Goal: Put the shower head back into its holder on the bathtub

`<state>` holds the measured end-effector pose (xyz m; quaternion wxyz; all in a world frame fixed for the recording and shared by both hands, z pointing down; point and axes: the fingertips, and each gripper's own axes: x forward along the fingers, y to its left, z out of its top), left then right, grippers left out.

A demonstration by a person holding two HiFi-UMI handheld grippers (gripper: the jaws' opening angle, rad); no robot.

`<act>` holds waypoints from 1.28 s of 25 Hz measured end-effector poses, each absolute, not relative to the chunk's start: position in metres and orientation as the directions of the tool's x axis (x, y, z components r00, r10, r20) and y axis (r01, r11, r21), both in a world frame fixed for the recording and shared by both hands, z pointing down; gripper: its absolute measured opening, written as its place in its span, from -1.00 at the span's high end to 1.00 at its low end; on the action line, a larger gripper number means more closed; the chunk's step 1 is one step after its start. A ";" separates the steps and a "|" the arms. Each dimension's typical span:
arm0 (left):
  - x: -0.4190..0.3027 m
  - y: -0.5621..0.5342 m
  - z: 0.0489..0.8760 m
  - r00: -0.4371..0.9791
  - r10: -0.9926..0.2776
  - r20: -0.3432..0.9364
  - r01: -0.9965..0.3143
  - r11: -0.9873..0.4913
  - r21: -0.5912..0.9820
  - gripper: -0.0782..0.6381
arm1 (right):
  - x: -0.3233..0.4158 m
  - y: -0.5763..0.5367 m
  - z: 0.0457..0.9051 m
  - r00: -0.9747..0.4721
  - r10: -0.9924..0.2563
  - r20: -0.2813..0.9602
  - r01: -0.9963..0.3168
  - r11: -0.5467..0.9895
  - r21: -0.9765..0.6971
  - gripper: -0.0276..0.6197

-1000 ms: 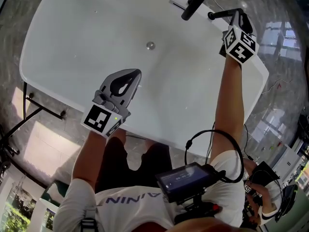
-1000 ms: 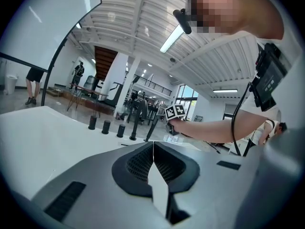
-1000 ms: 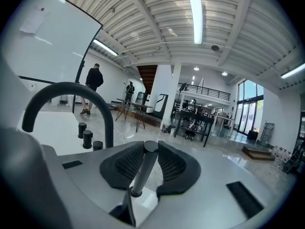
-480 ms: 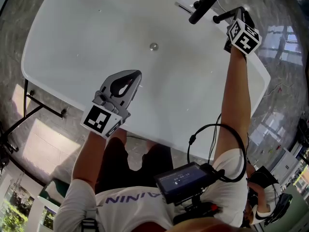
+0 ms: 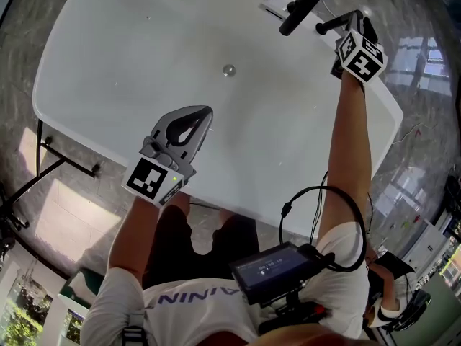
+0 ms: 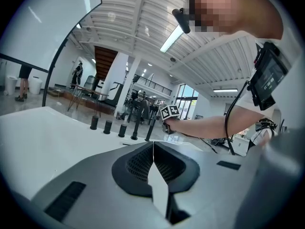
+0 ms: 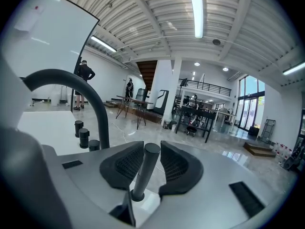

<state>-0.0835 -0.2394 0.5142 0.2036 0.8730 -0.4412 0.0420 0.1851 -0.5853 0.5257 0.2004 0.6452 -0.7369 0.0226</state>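
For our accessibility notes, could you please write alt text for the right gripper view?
The right gripper has its two grey fingers closed on a slim dark cylindrical shower head handle standing between them. To the left, a dark curved tap spout and short black round knobs stand at the white bathtub rim, with a bright hall behind.

Left gripper (image 6: 153, 144) jaws together (empty), right gripper (image 7: 152, 148) outstretched, jaws clamping shower head (image 7: 145, 170)
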 end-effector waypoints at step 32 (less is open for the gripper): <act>-0.109 -0.133 0.241 0.700 -0.707 0.095 -0.711 -0.680 0.177 0.73 | 0.136 -0.155 0.223 -0.142 -0.980 0.142 -0.983 0.157 0.099 0.88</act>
